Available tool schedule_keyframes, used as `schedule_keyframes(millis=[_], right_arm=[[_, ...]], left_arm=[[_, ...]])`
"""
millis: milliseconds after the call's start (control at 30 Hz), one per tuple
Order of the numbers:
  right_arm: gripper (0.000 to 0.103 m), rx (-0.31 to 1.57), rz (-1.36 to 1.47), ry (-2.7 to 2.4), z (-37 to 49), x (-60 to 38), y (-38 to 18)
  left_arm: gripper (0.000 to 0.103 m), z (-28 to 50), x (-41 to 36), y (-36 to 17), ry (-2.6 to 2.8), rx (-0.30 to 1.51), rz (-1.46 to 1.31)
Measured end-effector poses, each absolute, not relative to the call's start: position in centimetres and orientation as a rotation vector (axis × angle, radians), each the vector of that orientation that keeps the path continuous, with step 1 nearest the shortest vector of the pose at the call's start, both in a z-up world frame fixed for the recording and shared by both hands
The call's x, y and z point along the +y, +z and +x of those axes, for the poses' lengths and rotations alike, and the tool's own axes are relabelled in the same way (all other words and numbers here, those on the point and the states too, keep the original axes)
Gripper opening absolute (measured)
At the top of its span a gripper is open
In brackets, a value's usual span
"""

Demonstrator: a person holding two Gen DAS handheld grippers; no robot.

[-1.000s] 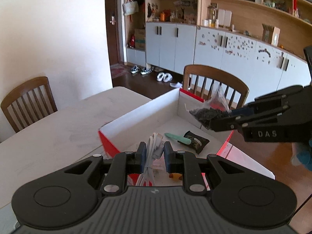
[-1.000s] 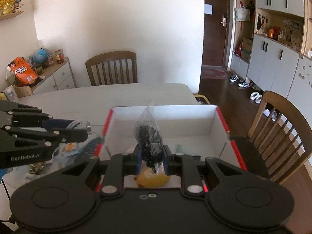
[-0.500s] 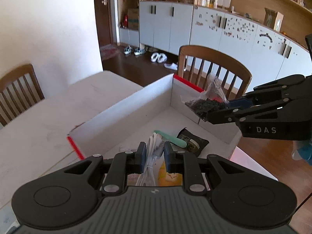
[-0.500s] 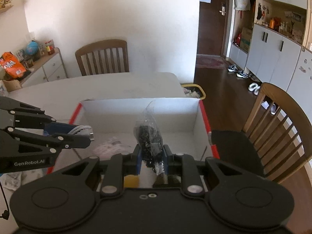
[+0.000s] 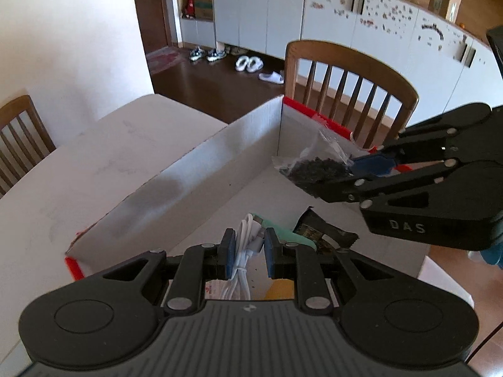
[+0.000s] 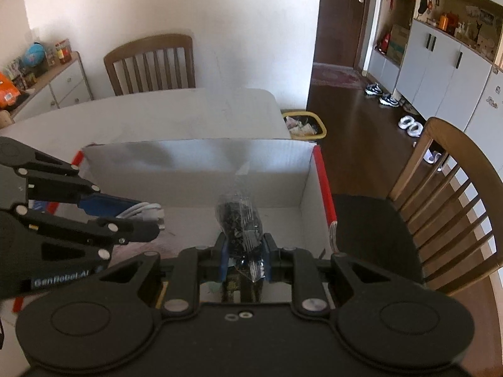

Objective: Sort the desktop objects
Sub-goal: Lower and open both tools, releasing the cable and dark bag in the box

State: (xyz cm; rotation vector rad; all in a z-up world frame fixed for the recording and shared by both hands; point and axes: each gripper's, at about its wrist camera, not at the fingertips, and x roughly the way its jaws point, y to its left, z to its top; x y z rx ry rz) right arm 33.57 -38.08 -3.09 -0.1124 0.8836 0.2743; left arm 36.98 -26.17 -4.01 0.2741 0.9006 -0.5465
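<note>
Over the open box (image 5: 201,169), both grippers carry loads inward.
Left gripper (image 5: 250,253) pinches a coiled white cable (image 5: 245,260); right gripper (image 6: 243,253) clamps a crinkly clear bag (image 6: 240,220) of dark granules, near the box's right wall. Best to lower each close to the floor, beside the mint stick (image 5: 287,235) and dark foil packet (image 5: 317,231), before opening: the limp cable may snag, the bag may tip.

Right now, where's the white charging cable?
In the left wrist view the white cable is pinched in the left gripper, over the open box, left of the right gripper holding the bag of black bits.
</note>
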Motion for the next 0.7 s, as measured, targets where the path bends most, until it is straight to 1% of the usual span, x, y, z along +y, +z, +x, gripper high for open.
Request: schedule_keyframes(millis=[367, 700], right_arm=[[0.02, 0.975, -0.157, 0.253, 36.4, -37.6, -6.2], [0.02, 1.032, -0.19, 0.263, 36.8, -37.1, -7.9]], left_arm=[[0.018, 39.5, -27.5, -6.7, -0.553, 0.98, 0.304], [0.018, 40.2, -28.2, -8.8, -0.559, 1.057, 0.333]])
